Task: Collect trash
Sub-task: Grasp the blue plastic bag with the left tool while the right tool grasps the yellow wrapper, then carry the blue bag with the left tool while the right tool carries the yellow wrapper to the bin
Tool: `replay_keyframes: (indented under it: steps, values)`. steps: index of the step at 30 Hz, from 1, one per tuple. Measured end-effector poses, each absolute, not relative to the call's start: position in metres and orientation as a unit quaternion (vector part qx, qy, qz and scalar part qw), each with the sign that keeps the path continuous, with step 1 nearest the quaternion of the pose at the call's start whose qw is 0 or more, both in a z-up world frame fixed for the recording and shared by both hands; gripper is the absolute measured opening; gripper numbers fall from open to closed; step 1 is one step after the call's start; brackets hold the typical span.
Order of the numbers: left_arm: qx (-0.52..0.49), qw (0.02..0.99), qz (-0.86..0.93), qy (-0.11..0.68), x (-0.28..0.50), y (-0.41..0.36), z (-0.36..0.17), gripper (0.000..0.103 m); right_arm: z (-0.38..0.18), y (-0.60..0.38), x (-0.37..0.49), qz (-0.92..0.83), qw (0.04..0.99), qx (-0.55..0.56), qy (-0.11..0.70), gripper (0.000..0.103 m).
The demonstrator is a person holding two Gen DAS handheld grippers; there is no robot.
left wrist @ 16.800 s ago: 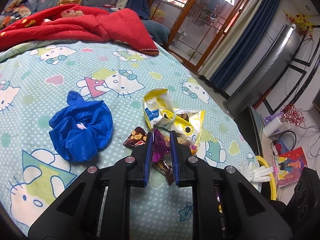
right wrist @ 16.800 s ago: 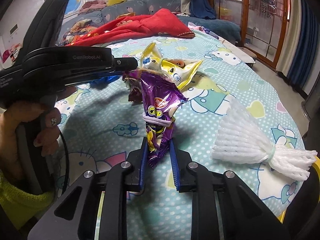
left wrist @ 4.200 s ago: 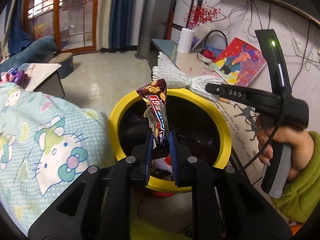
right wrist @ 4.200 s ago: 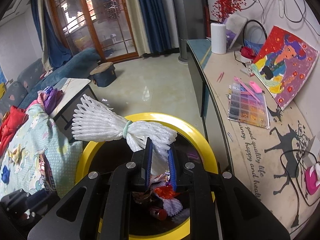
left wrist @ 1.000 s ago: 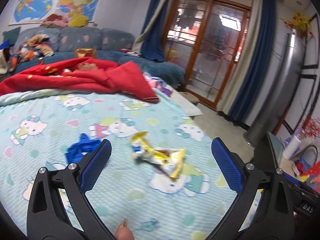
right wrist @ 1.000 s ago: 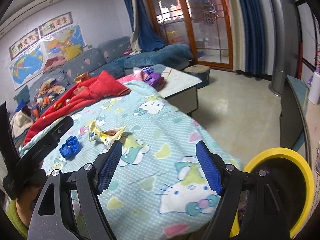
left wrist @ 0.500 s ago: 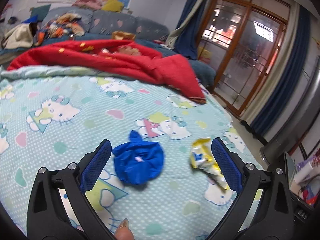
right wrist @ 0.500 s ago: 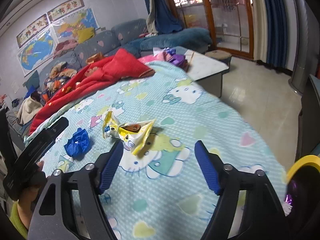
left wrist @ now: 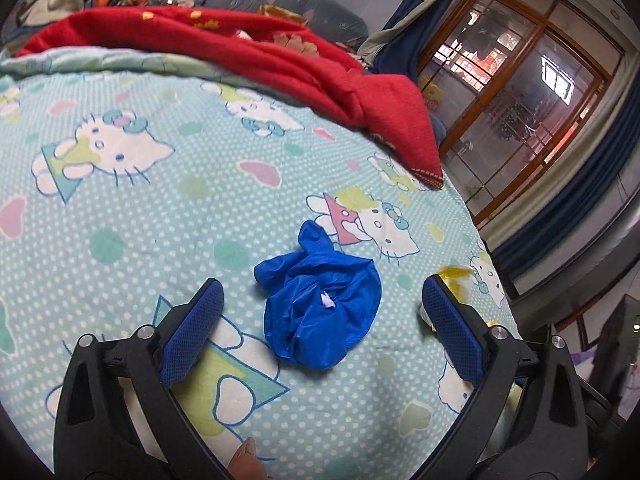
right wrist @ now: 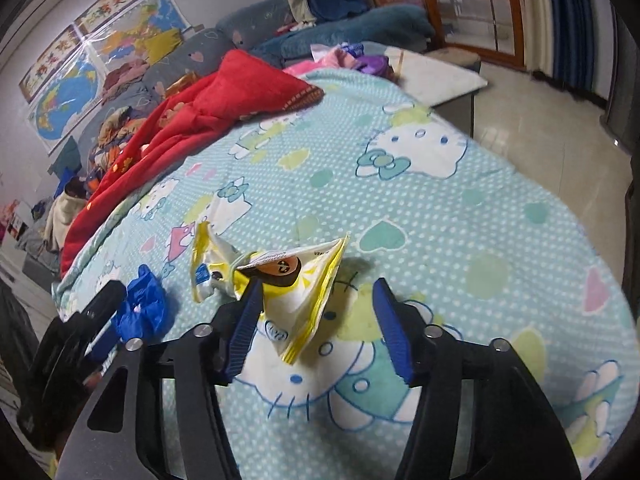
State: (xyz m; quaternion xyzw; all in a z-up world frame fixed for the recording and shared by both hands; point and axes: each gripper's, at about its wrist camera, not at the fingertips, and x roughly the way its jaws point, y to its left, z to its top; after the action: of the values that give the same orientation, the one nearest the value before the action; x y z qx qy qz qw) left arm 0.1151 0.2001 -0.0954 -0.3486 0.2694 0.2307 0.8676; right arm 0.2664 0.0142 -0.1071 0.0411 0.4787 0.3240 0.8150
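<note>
A crumpled blue plastic bag lies on the cat-print bed cover. My left gripper hangs over it with the bag between its wide jaws, which are closing; the pads stand apart from the bag. A yellow snack wrapper lies further right on the cover; its edge peeks past the left gripper's right finger. My right gripper straddles the wrapper, its jaws closing, the left pad close to the wrapper and the right pad clear of it. The blue bag and the left gripper's body show at lower left.
A red blanket lies across the far side of the bed. A sofa with piled clothes stands behind it. A low table and tiled floor lie past the bed's right edge, with glass doors beyond.
Both grippers have come down closer to the bed. The blue bag is now centred between the left jaws, the yellow wrapper between the right jaws, which have narrowed.
</note>
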Motion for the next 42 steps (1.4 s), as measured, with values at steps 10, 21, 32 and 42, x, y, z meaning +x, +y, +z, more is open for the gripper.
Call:
replay_keyframes:
  steps: [10,21,32,42]
  values:
    - [-0.355,0.865,0.213,0.284,0.123,0.200,-0.102,0.027,-0.108,0.010,0.254,0.347,0.807,0.063,0.473,0.009]
    - [-0.324,0.887,0.165,0.285,0.129,0.181,-0.093,0.010,-0.093,-0.027,0.224,0.318,0.841,0.047,0.434,0.007]
    - [-0.287,0.911,0.083,0.285,0.136,0.128,-0.072,0.010,-0.073,-0.090,0.223,0.263,0.870,0.055,0.413,0.006]
    - [-0.252,0.924,0.016,0.286,0.138,0.076,-0.058,0.010,-0.055,-0.136,0.216,0.231,0.890,0.062,0.389,0.006]
